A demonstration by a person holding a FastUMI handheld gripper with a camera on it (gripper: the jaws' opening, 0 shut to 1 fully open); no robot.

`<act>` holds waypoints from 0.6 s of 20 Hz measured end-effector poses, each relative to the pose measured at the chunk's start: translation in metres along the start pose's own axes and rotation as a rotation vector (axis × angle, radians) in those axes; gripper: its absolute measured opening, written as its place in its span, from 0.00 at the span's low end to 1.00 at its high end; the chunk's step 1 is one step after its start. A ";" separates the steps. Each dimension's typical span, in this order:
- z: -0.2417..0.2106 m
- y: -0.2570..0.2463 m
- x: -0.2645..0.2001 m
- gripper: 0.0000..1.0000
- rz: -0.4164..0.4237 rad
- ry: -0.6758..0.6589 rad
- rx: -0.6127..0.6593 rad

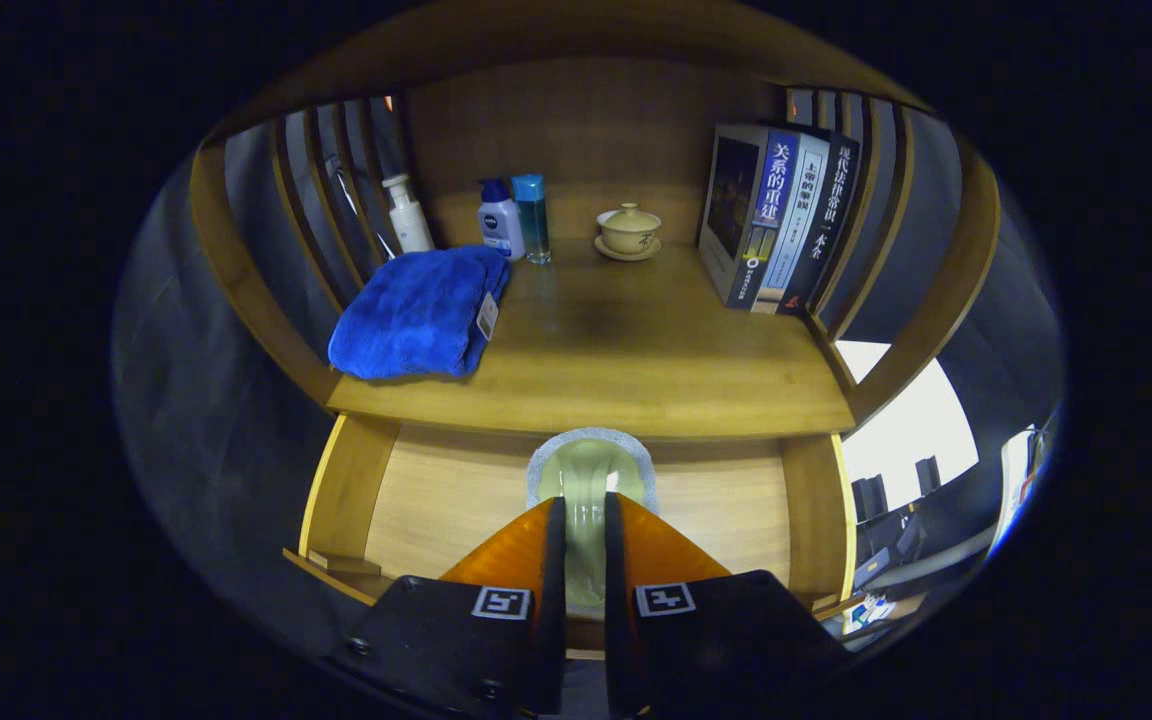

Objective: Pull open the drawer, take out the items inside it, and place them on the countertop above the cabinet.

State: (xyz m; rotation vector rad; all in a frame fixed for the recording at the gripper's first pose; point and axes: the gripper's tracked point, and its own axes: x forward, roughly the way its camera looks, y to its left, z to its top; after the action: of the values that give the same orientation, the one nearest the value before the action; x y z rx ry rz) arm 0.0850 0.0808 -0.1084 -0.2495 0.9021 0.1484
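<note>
My gripper (586, 508) is shut on a pale green glazed cup or dish (591, 462) with a grey speckled rim; both fingers press on its wall. It hangs over the open wooden drawer (436, 510), just below the front edge of the countertop (636, 350). The part of the piece that runs down between the fingers is hidden. What shows of the drawer's floor on either side of the fingers is bare wood.
On the countertop lie a folded blue towel (416, 315) at the left, a white pump bottle (406, 212), a white-and-blue bottle (499, 222), a blue bottle (532, 215), a lidded tea cup on a saucer (628, 232), and upright books (781, 220) at the right. Wooden slats fence both sides.
</note>
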 end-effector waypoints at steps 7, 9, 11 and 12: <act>0.049 -0.003 0.017 0.25 -0.034 -0.034 0.006; 0.063 0.002 0.027 0.25 -0.036 -0.042 0.002; 0.077 0.003 0.034 0.25 -0.042 -0.045 -0.002; 0.085 0.004 0.039 0.25 -0.046 -0.050 -0.002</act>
State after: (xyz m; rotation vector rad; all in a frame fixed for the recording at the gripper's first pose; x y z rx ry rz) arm 0.1722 0.1092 -0.0899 -0.2672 0.8458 0.1131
